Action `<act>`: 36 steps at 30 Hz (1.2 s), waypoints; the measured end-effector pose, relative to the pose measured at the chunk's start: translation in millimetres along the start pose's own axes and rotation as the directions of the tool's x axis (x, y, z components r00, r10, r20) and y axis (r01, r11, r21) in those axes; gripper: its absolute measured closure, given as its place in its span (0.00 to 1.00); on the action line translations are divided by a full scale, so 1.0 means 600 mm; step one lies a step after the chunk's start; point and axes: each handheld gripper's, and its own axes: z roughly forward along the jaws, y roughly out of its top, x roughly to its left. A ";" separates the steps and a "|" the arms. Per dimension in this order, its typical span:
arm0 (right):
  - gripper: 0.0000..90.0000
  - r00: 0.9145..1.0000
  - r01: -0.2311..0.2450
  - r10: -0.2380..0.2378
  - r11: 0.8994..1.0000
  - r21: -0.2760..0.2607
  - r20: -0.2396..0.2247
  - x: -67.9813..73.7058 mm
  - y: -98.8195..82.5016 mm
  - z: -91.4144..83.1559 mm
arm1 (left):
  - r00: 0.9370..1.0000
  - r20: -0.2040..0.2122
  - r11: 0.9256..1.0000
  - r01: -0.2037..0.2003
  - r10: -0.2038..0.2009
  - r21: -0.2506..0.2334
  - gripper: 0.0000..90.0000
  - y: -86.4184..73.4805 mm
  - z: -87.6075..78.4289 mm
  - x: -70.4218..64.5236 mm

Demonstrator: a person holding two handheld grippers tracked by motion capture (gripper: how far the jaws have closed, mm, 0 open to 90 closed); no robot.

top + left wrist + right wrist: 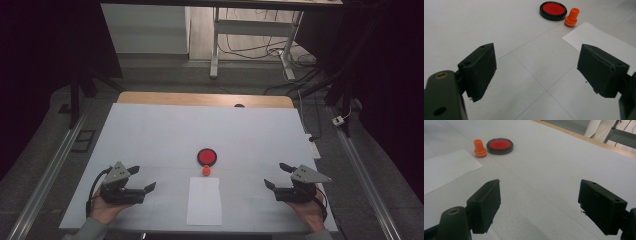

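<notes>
A round black-rimmed red ink pad lies near the middle of the white table cover. Just in front of it stands a small orange stamp, upright, at the far edge of a white sheet of paper. My left gripper rests at the front left, open, nothing between its jaws. My right gripper rests at the front right, open and empty too. The left gripper view has the ink pad, stamp and paper ahead. In the right gripper view, ink pad and stamp sit far left.
The table's wooden far edge shows beyond the cover. Behind it stand a desk frame and loose cables on the floor. Metal rails run along both sides. A hand holds each gripper at the near edge.
</notes>
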 end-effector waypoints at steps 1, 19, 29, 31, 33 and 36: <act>0.22 1.000 0.003 -0.003 1.000 -0.001 -0.005 0.000 0.000 0.000 | 1.000 -0.001 1.000 0.003 -0.003 0.002 0.17 0.000 0.000 0.000; 0.28 0.999 -0.021 0.022 0.999 0.029 -0.024 0.000 0.000 0.008 | 1.000 -0.007 1.000 0.016 -0.016 0.010 0.18 -0.004 -0.002 0.011; 0.30 0.999 -0.028 0.029 0.999 0.021 -0.031 0.005 0.003 0.010 | 1.000 -0.001 1.000 0.020 -0.020 0.003 0.18 -0.004 0.000 0.015; 0.30 0.999 -0.035 0.035 0.999 0.016 -0.035 0.007 0.004 0.010 | 1.000 0.001 1.000 0.015 -0.015 0.007 0.18 -0.002 0.002 0.016; 0.30 0.999 -0.033 0.034 0.999 0.023 -0.036 0.007 0.004 0.010 | 1.000 0.003 1.000 0.024 -0.024 0.007 0.18 -0.001 0.004 0.018; 0.31 0.998 -0.041 0.041 0.999 0.018 -0.040 0.009 0.008 0.011 | 1.000 0.005 1.000 0.030 -0.030 0.011 0.18 -0.001 0.006 0.020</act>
